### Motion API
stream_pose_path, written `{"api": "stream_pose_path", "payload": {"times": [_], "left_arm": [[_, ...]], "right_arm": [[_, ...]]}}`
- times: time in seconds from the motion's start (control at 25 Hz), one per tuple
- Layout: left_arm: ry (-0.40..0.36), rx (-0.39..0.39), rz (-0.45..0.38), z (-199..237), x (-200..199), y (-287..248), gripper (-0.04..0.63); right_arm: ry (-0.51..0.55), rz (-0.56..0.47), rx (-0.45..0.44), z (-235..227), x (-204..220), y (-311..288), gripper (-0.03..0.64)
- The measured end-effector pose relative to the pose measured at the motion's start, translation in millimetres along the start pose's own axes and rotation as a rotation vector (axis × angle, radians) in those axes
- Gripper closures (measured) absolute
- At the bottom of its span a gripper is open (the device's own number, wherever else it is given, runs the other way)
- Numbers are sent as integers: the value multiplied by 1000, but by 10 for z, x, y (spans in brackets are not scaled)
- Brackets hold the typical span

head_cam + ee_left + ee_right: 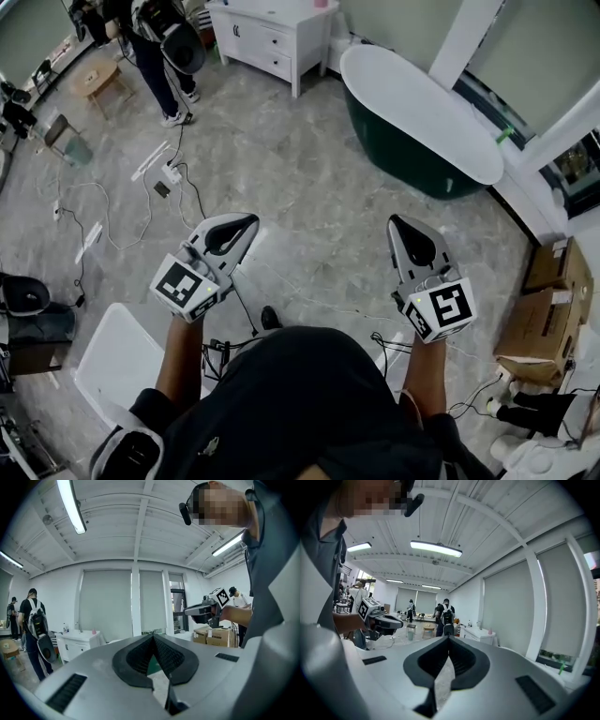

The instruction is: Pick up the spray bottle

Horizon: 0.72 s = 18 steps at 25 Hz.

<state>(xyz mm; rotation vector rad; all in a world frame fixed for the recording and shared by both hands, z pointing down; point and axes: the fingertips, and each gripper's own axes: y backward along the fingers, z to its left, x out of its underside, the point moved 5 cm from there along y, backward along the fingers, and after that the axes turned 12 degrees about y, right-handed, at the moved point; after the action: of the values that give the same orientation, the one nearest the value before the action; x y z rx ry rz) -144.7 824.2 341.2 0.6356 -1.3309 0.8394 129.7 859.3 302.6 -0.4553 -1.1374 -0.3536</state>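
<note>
Left gripper [250, 221]: fingers together, nothing between them. Right gripper [395, 221]: fingers together, nothing between them. Both are hand-held side by side, well apart, above the grey marbled floor [309, 178], with their tips pointing away from the person.

Ahead of the right fingers stands the dark green bathtub with a white rim [424, 117]. Ahead of the left fingers, farther off, stands the white drawer cabinet [270, 36]. On its top are a small pink item [93, 631] and small bottles [65, 628], too small to identify. The spray bottle cannot be told apart in any view. Brown cardboard boxes [551, 309] sit to the right of the right fingers.
</note>
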Motion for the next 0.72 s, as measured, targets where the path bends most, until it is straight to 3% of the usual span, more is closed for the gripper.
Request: {"api": "stream_pose_path", "payload": {"times": [0.48,0.72], "left_arm": [[9,27,-7,845,-15,202,592],[-68,75,8,975,-15,118,592]], "right_arm": [[37,51,49,257,-378,-762,609],[46,69,39,280,-471,-1034,609]]}}
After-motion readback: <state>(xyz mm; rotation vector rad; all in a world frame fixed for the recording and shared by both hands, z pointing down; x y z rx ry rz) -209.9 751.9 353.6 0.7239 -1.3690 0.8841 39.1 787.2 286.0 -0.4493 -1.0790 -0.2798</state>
